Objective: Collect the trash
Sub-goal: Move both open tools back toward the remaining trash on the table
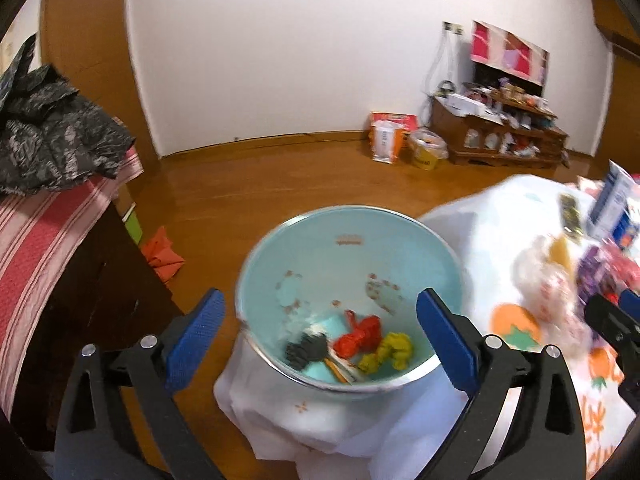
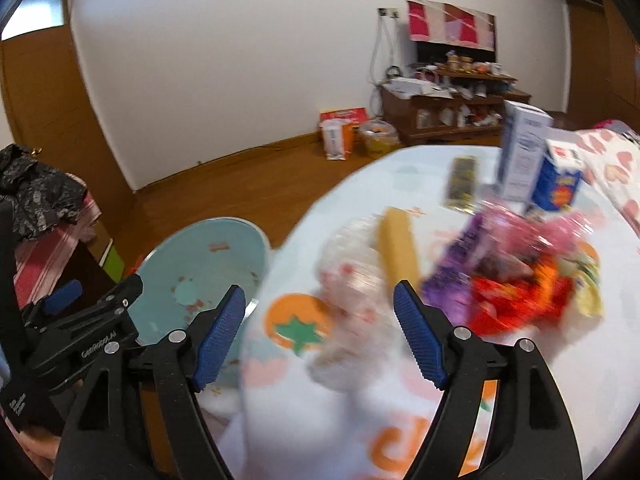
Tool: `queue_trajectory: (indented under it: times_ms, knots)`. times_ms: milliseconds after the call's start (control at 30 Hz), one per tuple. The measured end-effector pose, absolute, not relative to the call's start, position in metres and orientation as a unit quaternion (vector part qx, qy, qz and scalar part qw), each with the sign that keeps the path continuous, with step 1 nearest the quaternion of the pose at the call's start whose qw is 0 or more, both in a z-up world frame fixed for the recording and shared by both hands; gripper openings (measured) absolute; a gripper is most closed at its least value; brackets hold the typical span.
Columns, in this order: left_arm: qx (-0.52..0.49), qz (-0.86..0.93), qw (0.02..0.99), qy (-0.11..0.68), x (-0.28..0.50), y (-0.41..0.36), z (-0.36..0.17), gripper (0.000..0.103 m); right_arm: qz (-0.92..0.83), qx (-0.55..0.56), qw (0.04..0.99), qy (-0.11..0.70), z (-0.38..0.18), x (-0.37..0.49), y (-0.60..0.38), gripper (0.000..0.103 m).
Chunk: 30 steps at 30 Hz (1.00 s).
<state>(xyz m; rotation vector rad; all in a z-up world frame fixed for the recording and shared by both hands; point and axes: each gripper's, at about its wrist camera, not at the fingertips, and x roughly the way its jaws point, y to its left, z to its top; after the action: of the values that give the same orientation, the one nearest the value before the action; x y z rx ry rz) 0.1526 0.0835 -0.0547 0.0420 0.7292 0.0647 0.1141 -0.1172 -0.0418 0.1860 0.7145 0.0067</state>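
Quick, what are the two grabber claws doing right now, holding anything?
Left gripper: open, holding nothing, over the bin.
Right gripper: open, holding nothing, over the table.

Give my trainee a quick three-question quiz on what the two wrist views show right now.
1. True or false: the light blue bin already has crumpled trash in it.
2. Which is open: the left gripper, the right gripper, or both?
3. Multiple choice: the yellow stick-shaped item lies A) in the bin, B) on the tablecloth, C) on the floor.

Key: 1 true: red, yellow and dark wads lie at the bottom. 2 both, nothing between the pads. 3 B.
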Motion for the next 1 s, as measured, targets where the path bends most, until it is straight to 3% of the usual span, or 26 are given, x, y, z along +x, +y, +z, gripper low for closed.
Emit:
queue_trajectory:
  times_ms: [567,1000]
  knots:
    - [0.055,-0.102,0.926,0.359,0.099,-0.028,-0.055,0.094,-0.106,0.103,0.939,0.311,-0.038,0.032,-0.202,0.075]
    - [0.06,-0.124,0.928,0.347,0.075,-0.047,-0.043,0.094,-0.136,0.107,0.936,0.305,-0.036,-0.001,-0.22,0.073]
